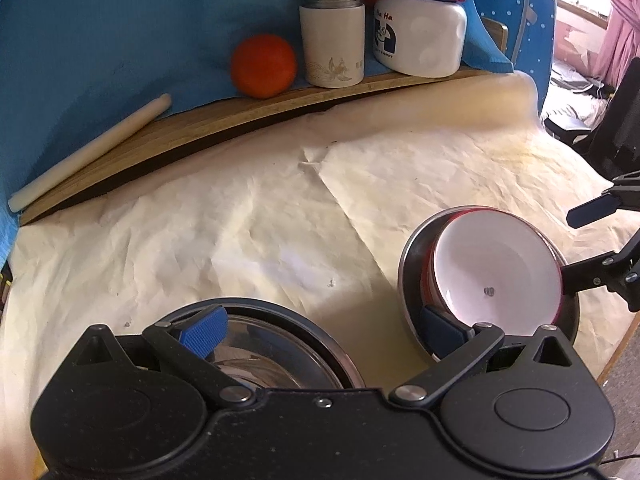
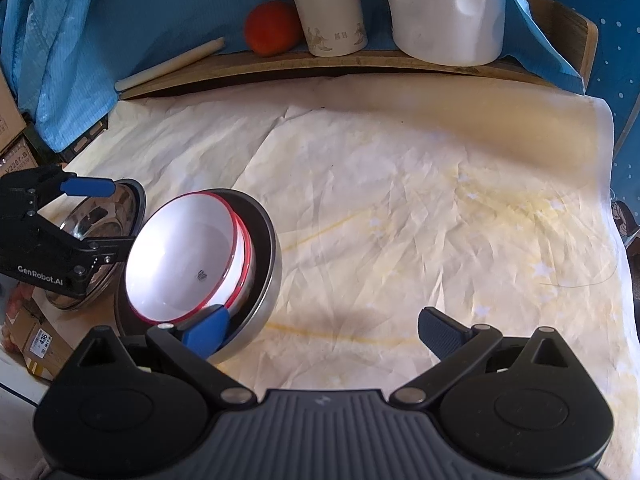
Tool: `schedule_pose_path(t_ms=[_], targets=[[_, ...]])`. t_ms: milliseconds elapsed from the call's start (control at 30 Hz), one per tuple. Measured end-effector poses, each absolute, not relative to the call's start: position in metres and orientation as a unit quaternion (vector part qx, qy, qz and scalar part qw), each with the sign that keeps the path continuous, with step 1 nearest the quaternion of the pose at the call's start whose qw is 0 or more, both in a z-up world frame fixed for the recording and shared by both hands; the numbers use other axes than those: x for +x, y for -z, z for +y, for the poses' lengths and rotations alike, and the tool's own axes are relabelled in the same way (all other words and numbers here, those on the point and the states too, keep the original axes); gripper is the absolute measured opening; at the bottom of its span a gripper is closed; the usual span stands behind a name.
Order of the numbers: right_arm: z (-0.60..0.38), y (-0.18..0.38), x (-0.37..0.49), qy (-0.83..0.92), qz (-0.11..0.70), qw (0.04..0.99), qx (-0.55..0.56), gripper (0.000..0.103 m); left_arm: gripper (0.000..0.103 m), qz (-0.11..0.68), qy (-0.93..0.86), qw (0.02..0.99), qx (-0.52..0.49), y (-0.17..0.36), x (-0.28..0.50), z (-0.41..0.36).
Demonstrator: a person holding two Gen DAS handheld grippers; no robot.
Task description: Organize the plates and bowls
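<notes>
A white bowl with a red rim (image 1: 492, 268) sits tilted, nested with another like it inside a steel bowl (image 1: 408, 280); the stack also shows in the right wrist view (image 2: 184, 256), in the steel bowl (image 2: 260, 300). A second steel bowl (image 1: 276, 360) lies under my left gripper (image 1: 320, 330), which is open, its fingers spread over both bowls. My right gripper (image 2: 324, 330) is open, its left fingertip (image 2: 208, 332) at the near rim of the stack. The second steel bowl (image 2: 100, 216) lies left of the stack.
A wrinkled cream cloth (image 2: 400, 208) covers the table. On a wooden ledge (image 1: 240, 108) at the back are an orange (image 1: 263, 65), a white thermos (image 1: 332, 40), a white jug (image 1: 420, 36) and a white stick (image 1: 88, 152). Cardboard boxes (image 2: 36, 340) stand at the left.
</notes>
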State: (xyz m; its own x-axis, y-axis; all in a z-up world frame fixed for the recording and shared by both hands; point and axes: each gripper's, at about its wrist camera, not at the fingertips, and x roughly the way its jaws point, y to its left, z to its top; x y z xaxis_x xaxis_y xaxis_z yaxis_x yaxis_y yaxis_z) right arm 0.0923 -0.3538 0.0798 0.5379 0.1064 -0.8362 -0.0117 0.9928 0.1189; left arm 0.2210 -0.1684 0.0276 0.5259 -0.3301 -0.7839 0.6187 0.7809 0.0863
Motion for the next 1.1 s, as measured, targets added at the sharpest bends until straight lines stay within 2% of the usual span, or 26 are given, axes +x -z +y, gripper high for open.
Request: schedule_pose_path(t_ms=[167, 433, 633, 700, 800, 900, 1100], targets=[[-0.355, -0.079, 0.094, -0.034, 0.482, 0.874, 0.051, 0.102, 0.102, 0.385, 0.273, 0.855, 0.215, -0.028, 0.219, -0.177], [-0.354, -0.078, 0.093, -0.033, 0.483, 0.873, 0.056, 0.099, 0.09, 0.385, 0.287, 0.851, 0.214, -0.029, 0.22, -0.178], [-0.355, -0.077, 0.091, -0.038, 0.491, 0.867, 0.08, 0.09, 0.066, 0.399, 0.307, 0.841, 0.199, -0.03, 0.219, -0.183], [-0.354, -0.078, 0.091, -0.039, 0.494, 0.865, 0.085, 0.087, 0.052, 0.402, 0.315, 0.837, 0.196, -0.031, 0.218, -0.185], [-0.35, -0.08, 0.089, -0.04, 0.494, 0.865, 0.082, 0.083, 0.037, 0.408, 0.326, 0.831, 0.19, -0.031, 0.217, -0.189], [-0.345, -0.082, 0.087, -0.039, 0.493, 0.866, 0.079, 0.078, 0.029, 0.411, 0.331, 0.829, 0.186, -0.031, 0.216, -0.191], [-0.339, -0.086, 0.084, -0.048, 0.491, 0.866, 0.084, 0.062, 0.023, 0.418, 0.334, 0.829, 0.165, -0.03, 0.217, -0.188]])
